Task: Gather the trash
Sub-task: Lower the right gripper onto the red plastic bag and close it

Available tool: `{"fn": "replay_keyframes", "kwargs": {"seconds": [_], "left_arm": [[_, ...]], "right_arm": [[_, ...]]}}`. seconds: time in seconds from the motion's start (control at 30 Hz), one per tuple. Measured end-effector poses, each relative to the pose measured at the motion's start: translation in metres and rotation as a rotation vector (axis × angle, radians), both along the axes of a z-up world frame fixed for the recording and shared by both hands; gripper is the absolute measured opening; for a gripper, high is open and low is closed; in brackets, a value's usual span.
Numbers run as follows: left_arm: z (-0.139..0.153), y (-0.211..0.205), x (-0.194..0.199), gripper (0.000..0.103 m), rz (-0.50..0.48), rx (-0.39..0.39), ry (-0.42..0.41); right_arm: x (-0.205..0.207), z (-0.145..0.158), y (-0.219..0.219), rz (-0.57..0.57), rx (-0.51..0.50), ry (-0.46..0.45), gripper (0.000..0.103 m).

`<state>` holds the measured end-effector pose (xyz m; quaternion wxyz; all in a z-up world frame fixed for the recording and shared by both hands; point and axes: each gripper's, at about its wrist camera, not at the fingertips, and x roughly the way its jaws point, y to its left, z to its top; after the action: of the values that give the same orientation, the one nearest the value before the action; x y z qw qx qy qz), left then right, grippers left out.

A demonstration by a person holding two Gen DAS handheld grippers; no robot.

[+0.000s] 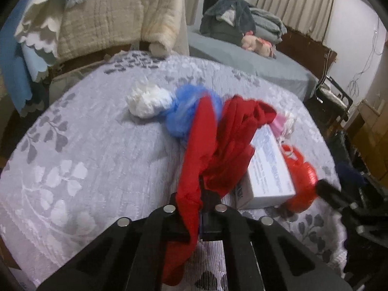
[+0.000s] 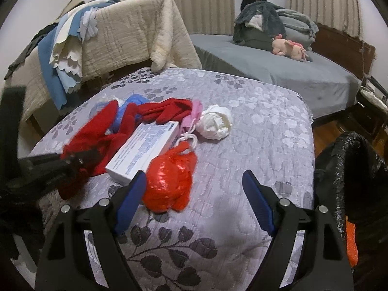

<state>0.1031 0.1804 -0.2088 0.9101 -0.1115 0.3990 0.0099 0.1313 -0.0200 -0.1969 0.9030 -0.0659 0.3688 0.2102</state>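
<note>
1. Red cloth (image 1: 208,150) is pinched in the closed left gripper (image 1: 201,208), trailing ahead over the quilted bed (image 1: 97,160); white box (image 1: 269,167) lies just right.
2. Right gripper (image 2: 194,181) spread wide, empty; red plastic bag (image 2: 172,181) by its left finger; white wad (image 2: 214,121) beyond; black-lined bin (image 2: 349,169) at right.

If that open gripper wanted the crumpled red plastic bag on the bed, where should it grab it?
Probably the knotted top of the red bag, which rises above the bulging body and is narrow enough to pinch. The open right gripper could come from the front right, since the white box crowds the bag's left side.
</note>
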Motion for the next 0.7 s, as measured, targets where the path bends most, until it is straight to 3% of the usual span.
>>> {"fn": "replay_keyframes", "kwargs": {"seconds": [0.23, 0.4, 0.43, 0.47, 0.6, 0.63, 0.7], "left_arm": [[0.017, 0.004, -0.014, 0.003, 0.004, 0.004, -0.03], [0.015, 0.004, -0.013, 0.003, 0.001, 0.007, -0.018], [0.014, 0.004, -0.012, 0.003, -0.001, 0.009, -0.015], [0.014, 0.003, -0.012, 0.003, -0.002, 0.008, -0.013], [0.016, 0.001, -0.014, 0.003, -0.005, 0.002, -0.017], [0.018, 0.0, -0.014, 0.003, -0.007, 0.001, -0.022], [0.025, -0.001, -0.016, 0.003, -0.01, -0.004, -0.035]], "right_arm": [[0.001, -0.009, 0.015, 0.022, -0.004, 0.019, 0.073], [0.005, -0.014, 0.024, 0.055, 0.002, 0.033, 0.054], [0.005, -0.013, 0.026, 0.068, 0.009, 0.036, 0.043], [0.005, -0.012, 0.027, 0.083, 0.014, 0.041, 0.038], [0.004, -0.005, 0.025, 0.112, 0.041, 0.051, 0.03], [0.004, -0.001, 0.023, 0.111, 0.046, 0.046, 0.024], [0.004, 0.004, 0.021, 0.108, 0.054, 0.043, 0.024]]}}
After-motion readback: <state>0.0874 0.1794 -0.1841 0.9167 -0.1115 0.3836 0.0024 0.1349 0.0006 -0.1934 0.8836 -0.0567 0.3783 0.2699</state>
